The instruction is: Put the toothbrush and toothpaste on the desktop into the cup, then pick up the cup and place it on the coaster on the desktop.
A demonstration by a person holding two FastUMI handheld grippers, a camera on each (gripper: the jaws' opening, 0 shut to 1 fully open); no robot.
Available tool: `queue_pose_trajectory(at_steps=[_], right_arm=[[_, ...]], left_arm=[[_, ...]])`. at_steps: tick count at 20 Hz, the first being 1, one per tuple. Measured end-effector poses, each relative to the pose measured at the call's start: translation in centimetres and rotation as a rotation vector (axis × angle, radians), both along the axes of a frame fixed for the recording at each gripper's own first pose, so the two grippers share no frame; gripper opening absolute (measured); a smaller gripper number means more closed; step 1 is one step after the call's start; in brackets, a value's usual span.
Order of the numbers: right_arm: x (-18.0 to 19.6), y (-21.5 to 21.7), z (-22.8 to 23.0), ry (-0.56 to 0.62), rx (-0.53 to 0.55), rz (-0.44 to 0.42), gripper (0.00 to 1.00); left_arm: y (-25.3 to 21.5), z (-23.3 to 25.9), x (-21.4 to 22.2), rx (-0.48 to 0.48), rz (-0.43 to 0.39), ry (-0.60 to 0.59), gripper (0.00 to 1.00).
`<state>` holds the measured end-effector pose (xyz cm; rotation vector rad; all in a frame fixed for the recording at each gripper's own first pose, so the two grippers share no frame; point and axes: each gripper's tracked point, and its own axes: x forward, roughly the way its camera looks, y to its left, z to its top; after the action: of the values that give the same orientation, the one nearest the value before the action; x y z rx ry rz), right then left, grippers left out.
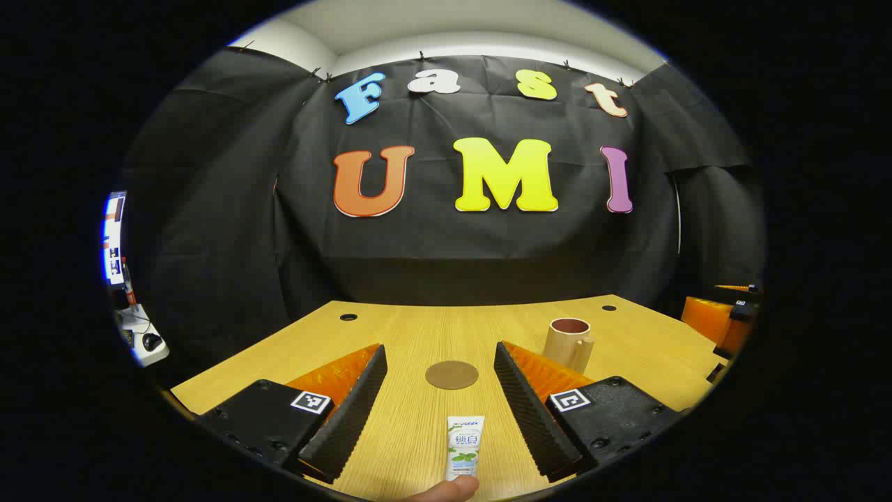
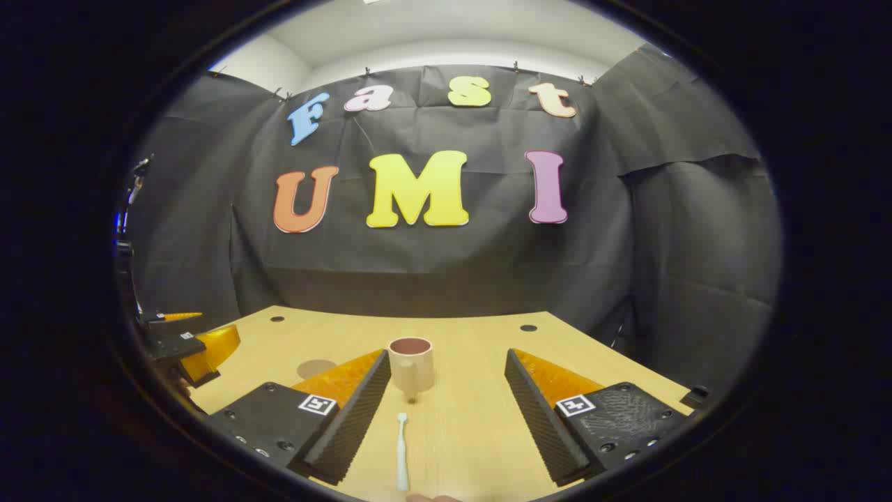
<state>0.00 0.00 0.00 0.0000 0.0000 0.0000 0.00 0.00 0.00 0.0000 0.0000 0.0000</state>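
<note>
A white toothpaste tube (image 1: 464,446) lies on the wooden desk between the fingers of my left gripper (image 1: 446,418), which is open; a fingertip (image 1: 449,490) touches the tube's near end. Beyond it sits a round brown coaster (image 1: 451,374), and a beige cup (image 1: 568,343) stands upright to the right. In the right gripper view, a white toothbrush (image 2: 402,450) lies lengthwise between the fingers of my open right gripper (image 2: 439,425), pointing at the cup (image 2: 411,363) just ahead. The coaster (image 2: 316,368) lies left of the cup.
The desk (image 1: 418,335) has small cable holes (image 1: 348,316) near its far edge, with the black cloth wall behind. The other gripper shows at the right edge (image 1: 725,317) of the left gripper view and at the left edge (image 2: 185,341) of the right gripper view.
</note>
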Motion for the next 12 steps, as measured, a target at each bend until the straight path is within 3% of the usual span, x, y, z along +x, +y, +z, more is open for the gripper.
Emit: queue_pose_trajectory(at_steps=[12], right_arm=[[-0.6, -0.4, 0.4, -0.007, -0.005, -0.011, 0.97]], left_arm=[[-0.8, 0.6, -1.1, 0.017, -0.029, -0.018, 0.98]])
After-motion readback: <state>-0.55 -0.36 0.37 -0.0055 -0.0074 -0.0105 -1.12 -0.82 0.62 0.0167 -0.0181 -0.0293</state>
